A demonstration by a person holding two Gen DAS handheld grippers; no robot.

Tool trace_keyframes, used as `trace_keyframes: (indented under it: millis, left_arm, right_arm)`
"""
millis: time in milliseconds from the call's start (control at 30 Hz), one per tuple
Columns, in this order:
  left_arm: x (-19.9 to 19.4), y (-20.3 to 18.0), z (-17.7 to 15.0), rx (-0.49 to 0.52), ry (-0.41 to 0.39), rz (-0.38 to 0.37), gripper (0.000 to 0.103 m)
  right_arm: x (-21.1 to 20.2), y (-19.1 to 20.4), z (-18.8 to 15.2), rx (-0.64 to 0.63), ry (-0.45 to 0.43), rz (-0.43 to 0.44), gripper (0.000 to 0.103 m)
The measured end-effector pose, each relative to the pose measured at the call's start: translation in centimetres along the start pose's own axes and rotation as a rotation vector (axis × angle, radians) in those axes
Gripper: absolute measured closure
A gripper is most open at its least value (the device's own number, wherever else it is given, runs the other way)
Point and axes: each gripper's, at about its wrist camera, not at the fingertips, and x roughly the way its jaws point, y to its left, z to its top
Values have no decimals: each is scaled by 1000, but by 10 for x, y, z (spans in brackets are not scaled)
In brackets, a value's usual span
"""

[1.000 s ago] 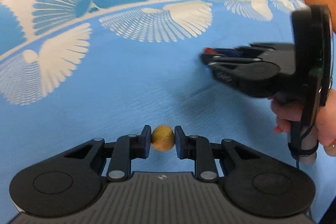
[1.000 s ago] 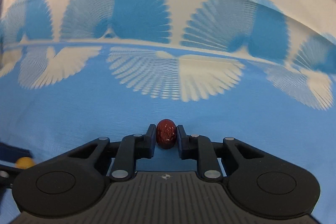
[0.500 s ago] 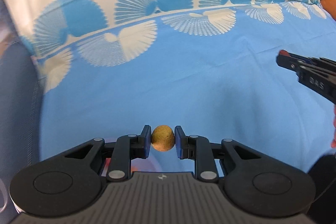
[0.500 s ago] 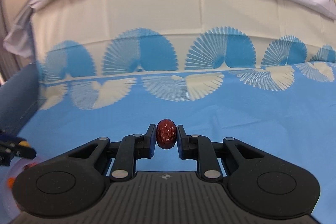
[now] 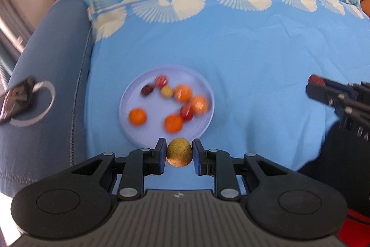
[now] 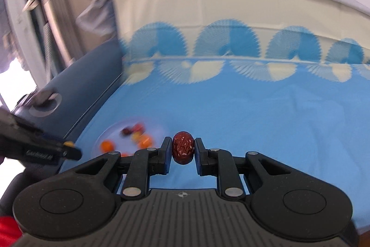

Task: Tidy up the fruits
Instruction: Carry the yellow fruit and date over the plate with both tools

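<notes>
Across most of both frames is a blue patterned cloth, with a pale plate of blurry fruits mid-frame in the left view. Bottom center there, the left gripper pinches a tan fruit; the right gripper squeezes a wrinkly red date.

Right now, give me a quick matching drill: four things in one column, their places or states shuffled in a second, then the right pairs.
Things:
1. tan fruit
2. wrinkled dark red fruit
3. plate
4. oranges

Places or states:
A. lie on the plate
B. clamped in the right gripper
C. sits on the blue cloth
D. clamped in the left gripper

Pairs: 1-D, 2-B, 3-C, 4-A
</notes>
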Motion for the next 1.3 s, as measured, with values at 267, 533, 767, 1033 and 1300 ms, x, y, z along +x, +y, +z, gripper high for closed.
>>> trace_keyframes:
  millis: [267,533,767,1033,1300]
  left_arm:
    - [-19,21,-53,-45,-4,26,77]
    - [-32,30,-72,-92,-28,1,77]
    - [-40,35,-77,-113,-46,-6,77]
    - [-42,39,-78,-126,-60,-11,77]
    - [-39,41,-80,-144,-52,-16,77]
  right_arm:
    - [-21,68,-30,-159,49,59,82]
    - [-37,90,-36,-240,45,59,82]
    - [-43,99,-39,-272,43,60,82]
    - [-44,104,-39,-296,47,57,82]
    - [-39,107,-39,-305,67,58,82]
